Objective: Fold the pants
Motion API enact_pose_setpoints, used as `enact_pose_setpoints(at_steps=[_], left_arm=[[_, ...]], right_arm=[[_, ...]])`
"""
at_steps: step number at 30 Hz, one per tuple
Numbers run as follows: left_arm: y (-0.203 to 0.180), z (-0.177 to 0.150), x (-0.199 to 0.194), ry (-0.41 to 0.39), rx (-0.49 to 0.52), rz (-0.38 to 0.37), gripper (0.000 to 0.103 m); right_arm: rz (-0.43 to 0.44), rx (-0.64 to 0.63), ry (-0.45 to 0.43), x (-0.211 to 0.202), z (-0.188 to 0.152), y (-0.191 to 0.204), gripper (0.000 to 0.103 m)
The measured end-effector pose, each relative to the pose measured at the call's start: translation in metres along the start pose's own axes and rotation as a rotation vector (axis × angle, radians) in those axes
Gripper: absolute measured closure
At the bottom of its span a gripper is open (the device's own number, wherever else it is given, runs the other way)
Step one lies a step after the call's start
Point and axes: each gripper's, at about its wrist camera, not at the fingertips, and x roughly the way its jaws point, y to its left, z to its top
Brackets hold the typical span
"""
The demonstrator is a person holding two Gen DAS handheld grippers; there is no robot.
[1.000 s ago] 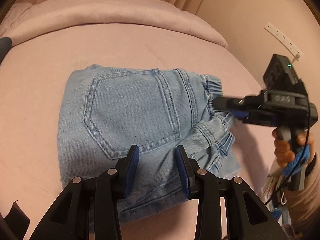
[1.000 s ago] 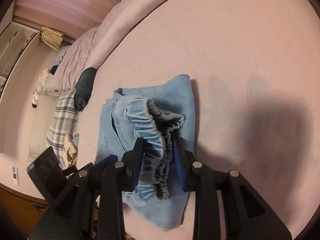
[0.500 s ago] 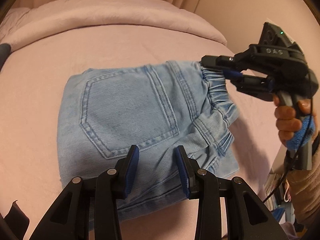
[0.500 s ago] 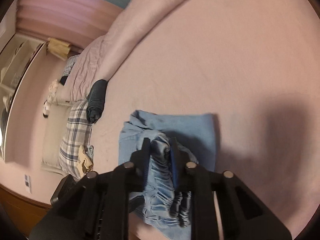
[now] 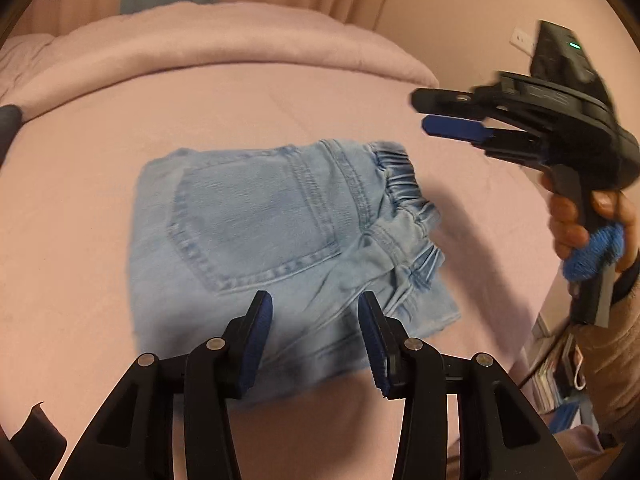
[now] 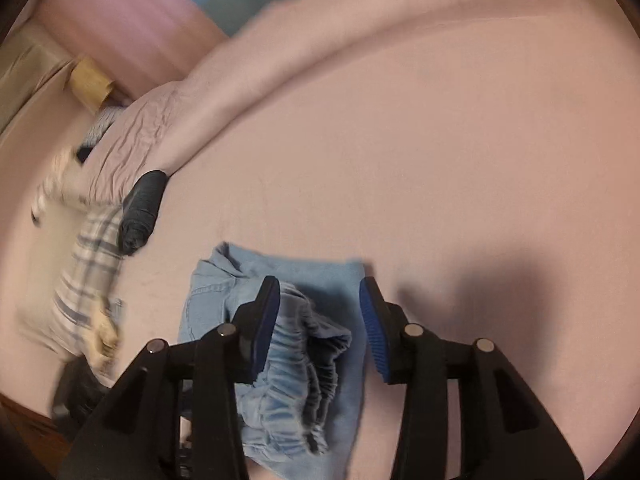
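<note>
Now the folded pants (image 5: 280,240) lie on the bed (image 5: 280,112) — both grippers, left gripper (image 5: 316,316) and right gripper (image 6: 320,300), hover above, jaws wide apart, empty.

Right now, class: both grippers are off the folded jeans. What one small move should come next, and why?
Probably bring the right gripper back down to press the elastic waistband flat. The jeans lie folded on the pink bedspread, but the waistband end bunches and puckers, as the right wrist view shows. Both grippers, the left gripper too, are open and hold nothing.
</note>
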Motion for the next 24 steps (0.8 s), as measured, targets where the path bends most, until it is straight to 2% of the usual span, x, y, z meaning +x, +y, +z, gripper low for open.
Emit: enact_pose_setpoints(at_steps=[2, 3, 5, 6, 7, 8, 10, 13, 15, 19, 21, 24], left_arm=[[0.008, -0.007, 0.0, -0.002, -0.025, 0.007, 0.06], [0.012, -0.011, 0.003, 0.008, -0.042, 0.007, 0.06], [0.017, -0.018, 0.009, 0.005, -0.062, -0.008, 0.06], [0.018, -0.019, 0.01, 0.001, -0.063, -0.019, 0.06], [0.02, -0.02, 0.009, -0.003, -0.069, -0.026, 0.06], [0.023, -0.019, 0.007, -0.005, -0.08, -0.039, 0.06], [0.033, -0.016, -0.003, -0.015, -0.142, -0.094, 0.06], [0.048, -0.02, -0.027, -0.068, -0.212, -0.107, 0.06], [0.064, -0.031, -0.048, -0.12, -0.244, -0.089, 0.06], [0.091, -0.054, -0.059, -0.121, -0.328, -0.033, 0.059], [0.105, -0.063, -0.054, -0.106, -0.398, -0.064, 0.059], [0.114, -0.073, -0.049, -0.113, -0.475, -0.164, 0.059]], right_arm=[[0.066, -0.075, 0.026, -0.003, -0.007, 0.014, 0.065], [0.068, -0.097, 0.053, 0.001, -0.012, 0.019, 0.07], [-0.005, -0.159, 0.152, 0.02, -0.031, 0.02, 0.074], [-0.059, -0.18, 0.234, 0.037, -0.046, 0.014, 0.073], [-0.101, -0.199, 0.261, 0.048, -0.057, 0.007, 0.072], [-0.1, -0.173, 0.271, 0.055, -0.067, -0.004, 0.06], [-0.017, -0.049, 0.26, 0.052, -0.065, -0.023, 0.06], [0.005, 0.015, 0.307, 0.046, -0.053, -0.028, 0.059], [-0.015, -0.029, 0.296, 0.038, -0.046, -0.021, 0.055], [-0.027, -0.117, 0.267, 0.021, -0.03, 0.012, 0.055], [-0.026, -0.15, 0.235, 0.016, -0.019, 0.026, 0.055], [0.068, -0.157, 0.222, 0.025, -0.003, 0.039, 0.055]])
